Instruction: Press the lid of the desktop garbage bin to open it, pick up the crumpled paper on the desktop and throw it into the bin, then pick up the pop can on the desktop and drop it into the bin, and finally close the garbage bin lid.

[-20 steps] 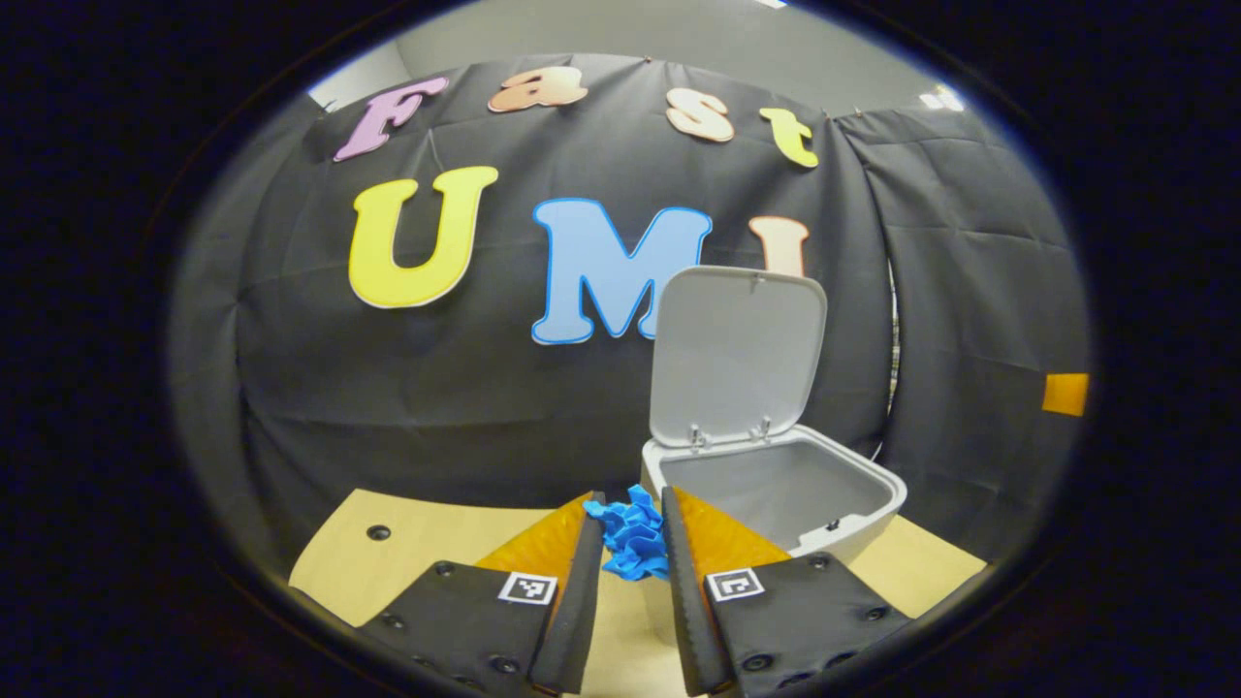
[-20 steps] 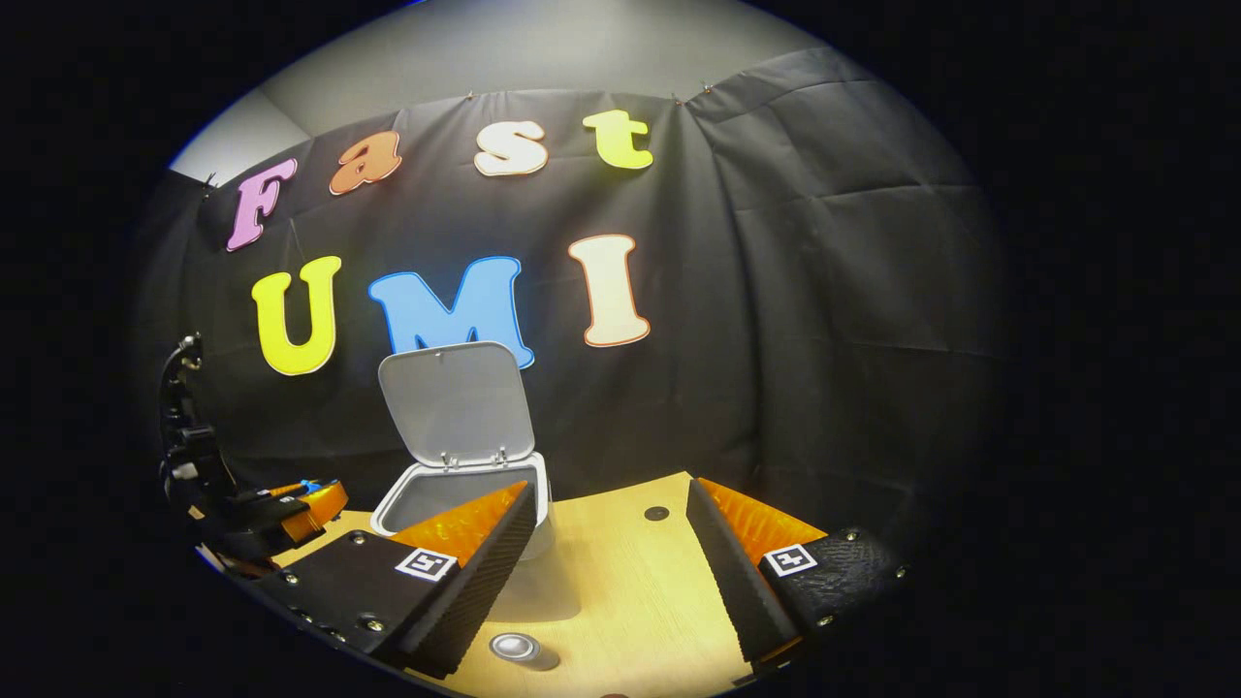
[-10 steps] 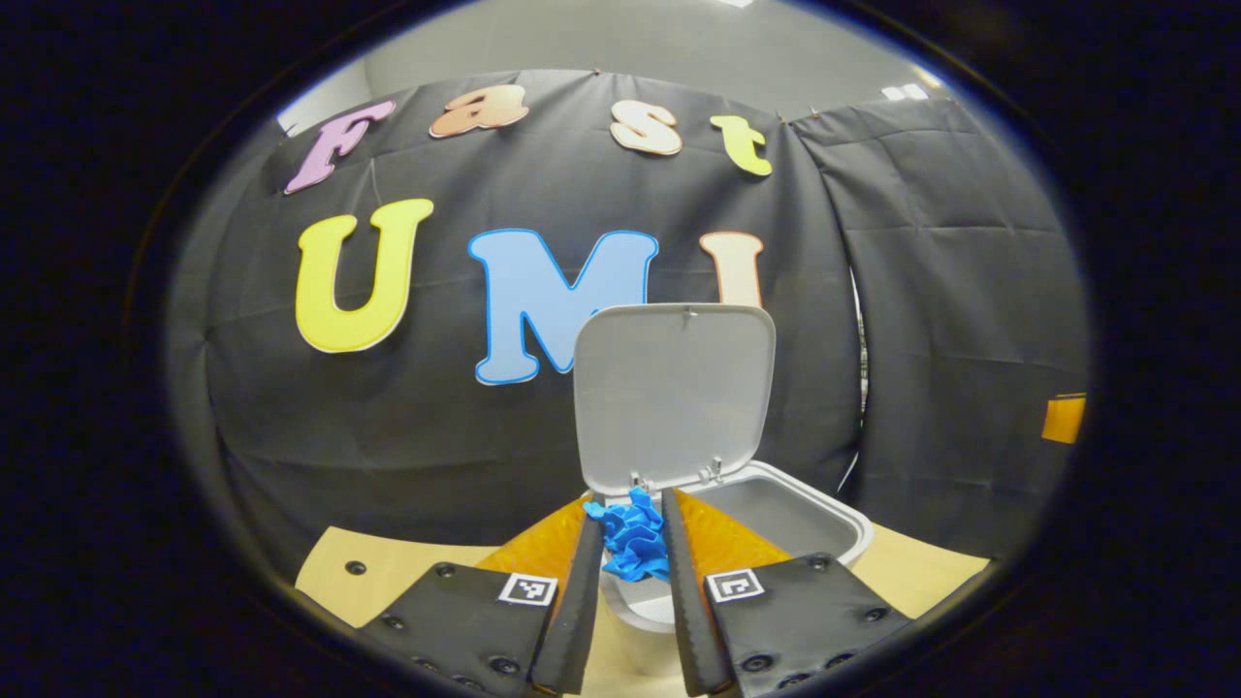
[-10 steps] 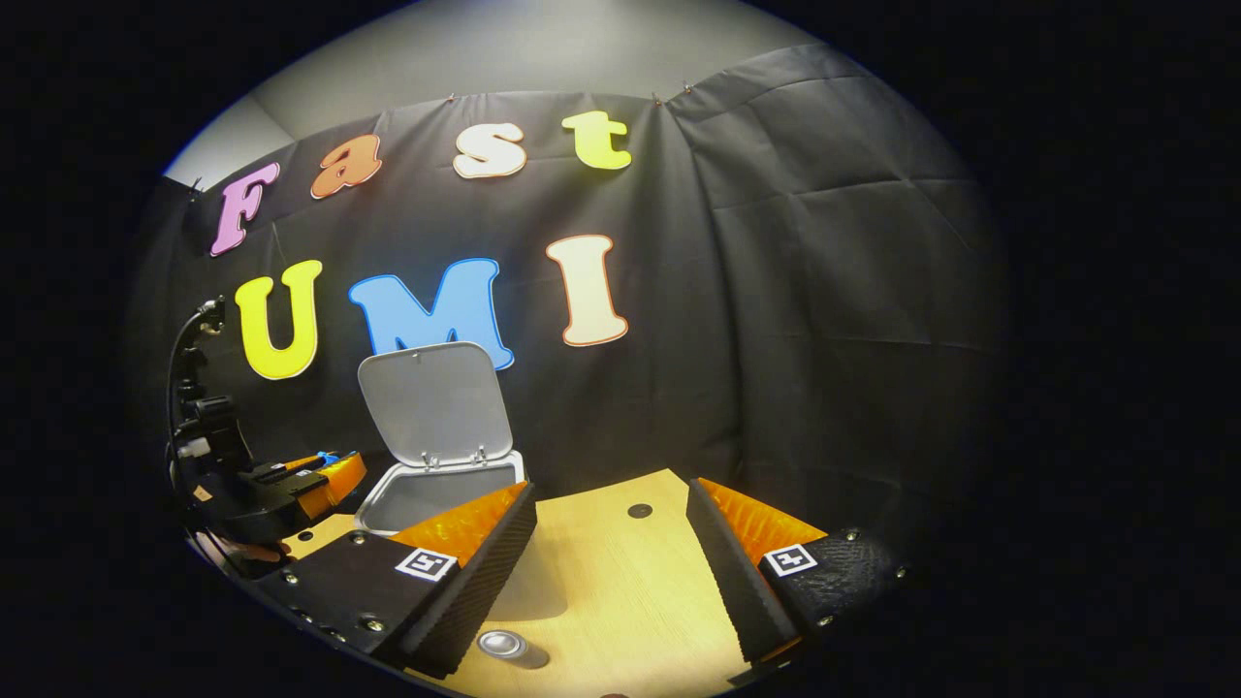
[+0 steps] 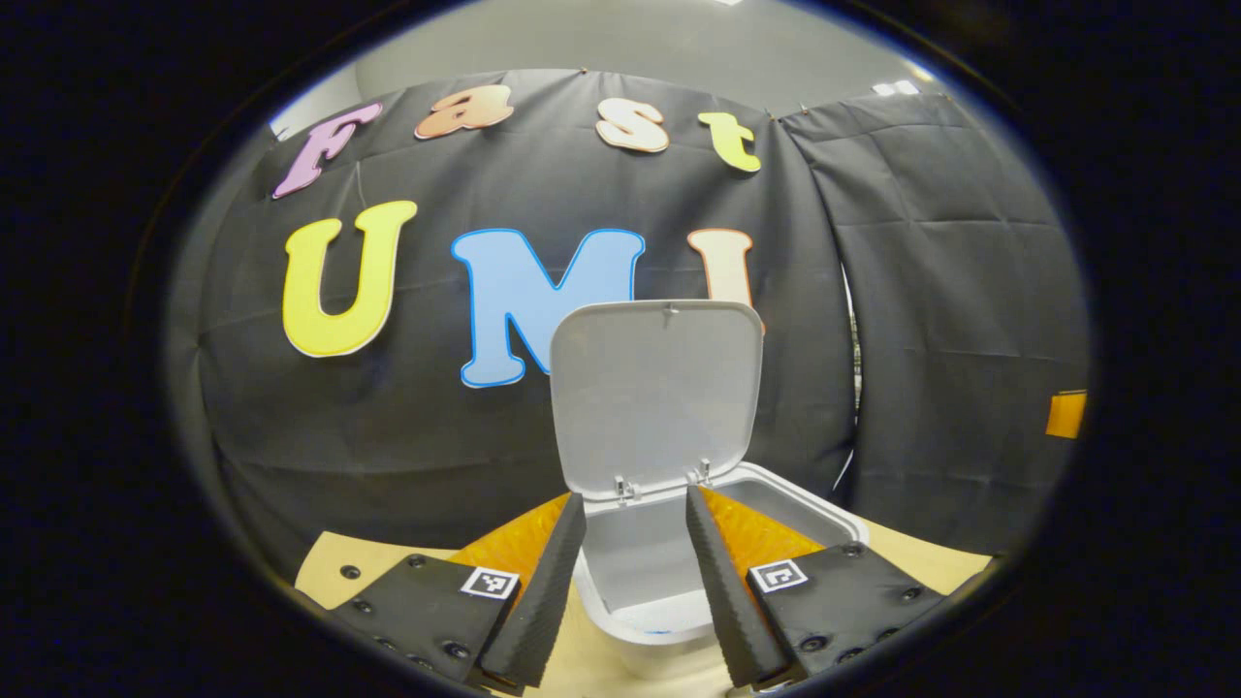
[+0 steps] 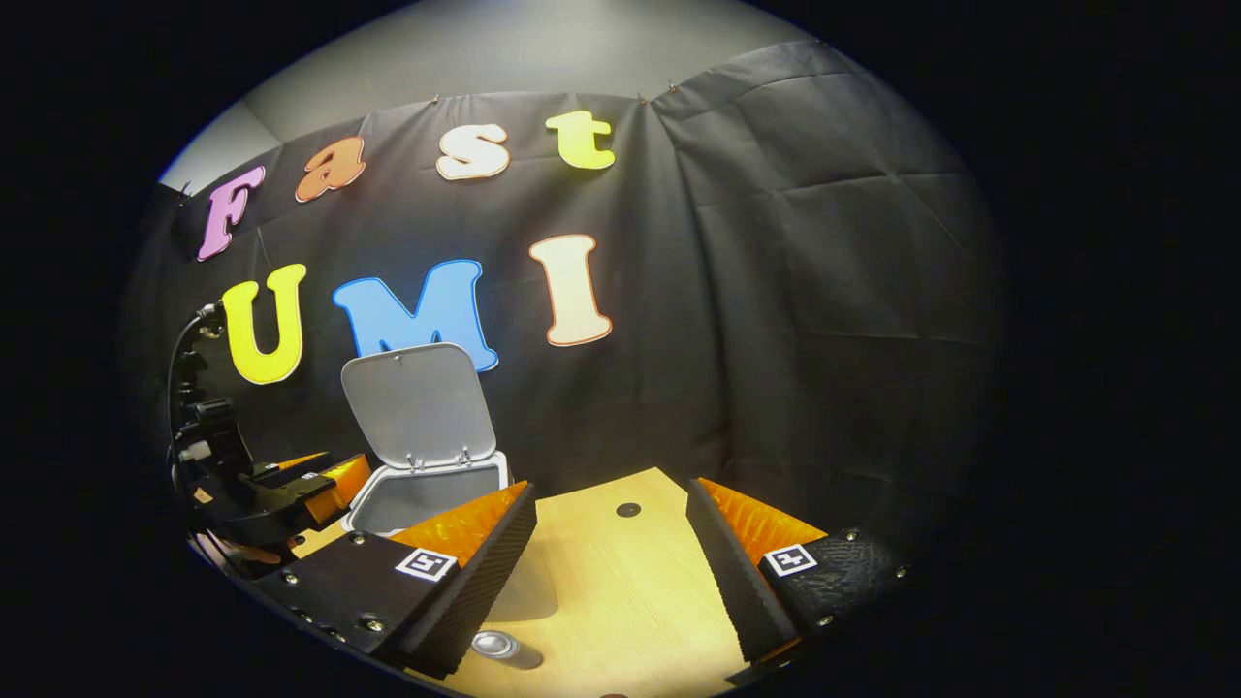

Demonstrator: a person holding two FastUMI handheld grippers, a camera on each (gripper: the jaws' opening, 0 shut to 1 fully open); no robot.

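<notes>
The white garbage bin [image 5: 819, 516] stands on the wooden desk with its lid [image 5: 652, 393] raised upright. My left gripper [image 5: 635, 519] hangs open just over the bin's mouth, nothing between its fingers; the blue crumpled paper is out of sight. In the right gripper view the same bin [image 6: 373, 499] and lid [image 6: 415, 401] sit at the left, with the left gripper [image 6: 320, 473] beside the bin's left rim. My right gripper [image 6: 611, 504] is open above the desk. The pop can [image 6: 494, 644] stands upright on the desk below its left finger.
The wooden desk [image 6: 620, 591] stretches between and ahead of the right gripper's fingers, with a small dark hole [image 6: 628, 509] in it. The black cloth wall closes the back. The desk's left corner [image 5: 334, 572] shows beside the left gripper.
The left gripper, shut on the blue paper earlier, moved over the bin and opened; the paper is gone from between its fingers. The right gripper drifted slightly right.
</notes>
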